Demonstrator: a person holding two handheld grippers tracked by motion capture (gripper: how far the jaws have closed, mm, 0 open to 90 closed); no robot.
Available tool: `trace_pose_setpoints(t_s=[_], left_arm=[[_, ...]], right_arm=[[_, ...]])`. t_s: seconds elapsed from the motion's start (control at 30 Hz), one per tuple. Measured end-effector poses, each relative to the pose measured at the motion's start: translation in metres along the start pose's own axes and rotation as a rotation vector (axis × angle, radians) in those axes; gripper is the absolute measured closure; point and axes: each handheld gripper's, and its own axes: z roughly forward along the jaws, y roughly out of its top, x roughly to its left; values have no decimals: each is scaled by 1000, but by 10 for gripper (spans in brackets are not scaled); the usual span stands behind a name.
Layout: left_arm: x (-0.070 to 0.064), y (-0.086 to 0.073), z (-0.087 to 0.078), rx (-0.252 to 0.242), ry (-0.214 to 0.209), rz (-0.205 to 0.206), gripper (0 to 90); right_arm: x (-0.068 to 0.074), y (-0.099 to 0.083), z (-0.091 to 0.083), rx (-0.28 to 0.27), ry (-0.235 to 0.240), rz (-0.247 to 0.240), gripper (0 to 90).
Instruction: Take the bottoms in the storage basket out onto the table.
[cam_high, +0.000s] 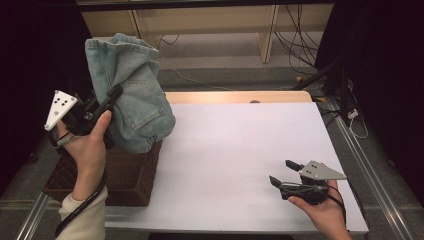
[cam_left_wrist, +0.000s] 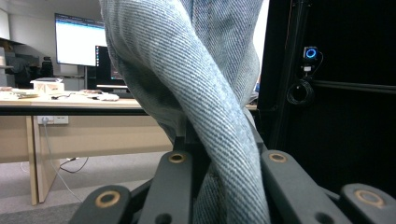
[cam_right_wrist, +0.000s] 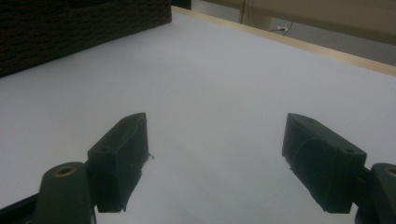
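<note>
High view: denim garment (cam_high: 134, 95) held aloft over wicker basket (cam_high: 120, 172) by left gripper (cam_high: 113, 96); left gripper view: 2 jaws clamped on 1 denim fold (cam_left_wrist: 219, 116) — grip best kept firm; right gripper view: right gripper (cam_right_wrist: 215, 154) wide open, nothing held, over white table (cam_right_wrist: 224, 70).

Background stuff: the white table top (cam_high: 240, 150) has a light wood edge strip (cam_high: 240, 96) along its far side. Past it there's a pale wooden desk frame (cam_high: 267, 30) on grey floor with black cables (cam_high: 295, 45) trailing around. The left gripper view looks into an office, with a lit monitor (cam_left_wrist: 79, 39) on a long desk (cam_left_wrist: 70, 105), a small cardboard box (cam_left_wrist: 48, 86) beside it, and a wall socket strip (cam_left_wrist: 52, 120) under the desk top. A black panel on the right carries a small device with a blue ring light (cam_left_wrist: 310, 52) and a coiled cable (cam_left_wrist: 301, 92).
</note>
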Motion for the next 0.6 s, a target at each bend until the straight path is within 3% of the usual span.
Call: trace_pose_setpoints(t_s=[0.6], left_arm=[[-8,-1,3,-5,-26,5,795]], right_arm=[[0,0,0,0,0,0,235]])
